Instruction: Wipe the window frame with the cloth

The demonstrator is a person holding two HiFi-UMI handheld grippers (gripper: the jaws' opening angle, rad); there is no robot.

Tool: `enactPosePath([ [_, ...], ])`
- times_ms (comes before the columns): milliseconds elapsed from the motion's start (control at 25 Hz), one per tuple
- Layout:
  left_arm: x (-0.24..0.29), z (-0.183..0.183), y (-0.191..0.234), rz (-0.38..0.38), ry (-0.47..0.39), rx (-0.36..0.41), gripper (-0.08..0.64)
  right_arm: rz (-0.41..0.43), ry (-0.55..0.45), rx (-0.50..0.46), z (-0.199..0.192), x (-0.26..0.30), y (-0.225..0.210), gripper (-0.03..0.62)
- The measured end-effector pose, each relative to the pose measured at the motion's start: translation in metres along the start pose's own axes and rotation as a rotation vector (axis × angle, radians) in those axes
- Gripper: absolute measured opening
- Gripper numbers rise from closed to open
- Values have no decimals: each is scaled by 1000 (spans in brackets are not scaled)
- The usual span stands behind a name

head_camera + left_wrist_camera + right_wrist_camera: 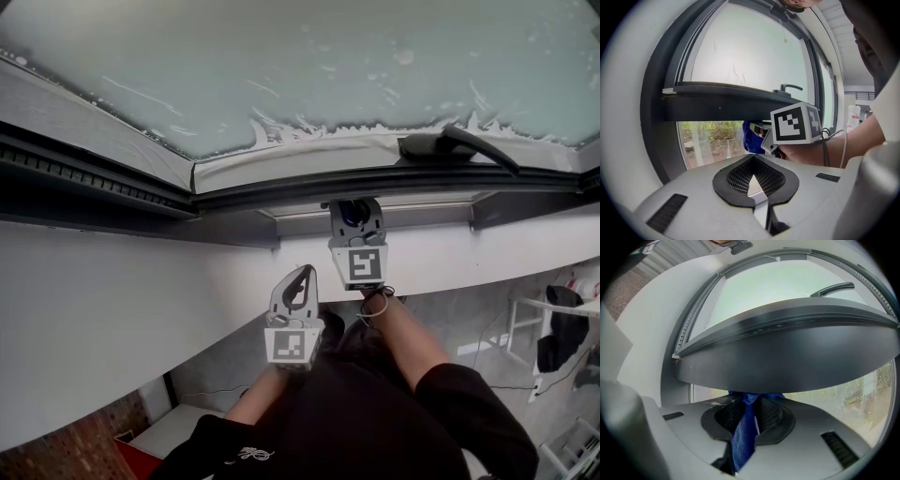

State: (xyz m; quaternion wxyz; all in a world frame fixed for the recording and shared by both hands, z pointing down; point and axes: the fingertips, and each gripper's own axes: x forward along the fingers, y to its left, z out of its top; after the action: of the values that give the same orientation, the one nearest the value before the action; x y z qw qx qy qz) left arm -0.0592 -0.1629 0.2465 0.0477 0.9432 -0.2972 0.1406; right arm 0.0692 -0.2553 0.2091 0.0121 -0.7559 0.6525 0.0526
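Your left gripper hung nearest your body with its jaws brought together on nothing, held low and just beside the right one, which reads as parking it out of the wiping path rather than giving it any job. Your right gripper was raised ahead of it, jaws clamped on the blue cloth. A strip of fabric ran down between the pads, and the bunched upper end stuck out past the tips. That grip probably let the cloth, not the hard jaws, meet the surface. In the left gripper view the same cloth showed as a blue wad just beyond the right gripper's marker cube, pushed up under the dark rail. You had the wad against the lower edge of the window frame, and the right gripper view showed the blue vanishing right where that rail began, so contact looked likely, though the exact touching line was hidden. From your head the right gripper sat directly below the frame, roughly midway along it, which suggests the wipe was under way with rail left to cover on both sides. Farther up, the window handle lay flat along the sash, well clear of the cloth. Beyond it the glass looked streaked and spotted, and greenery showed outside.
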Motion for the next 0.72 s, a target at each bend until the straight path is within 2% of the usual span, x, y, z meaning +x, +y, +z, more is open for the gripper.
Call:
enactPosePath([
  [160, 8, 3, -15, 18, 20, -3, 6, 15, 10, 18, -2, -6, -12, 52],
  [360, 17, 12, -34, 44, -6, 9, 6, 57, -9, 23, -1, -9, -25, 52],
  [720, 25, 10, -39, 95, 33, 0, 6, 90, -6, 27, -2, -14, -37, 52],
])
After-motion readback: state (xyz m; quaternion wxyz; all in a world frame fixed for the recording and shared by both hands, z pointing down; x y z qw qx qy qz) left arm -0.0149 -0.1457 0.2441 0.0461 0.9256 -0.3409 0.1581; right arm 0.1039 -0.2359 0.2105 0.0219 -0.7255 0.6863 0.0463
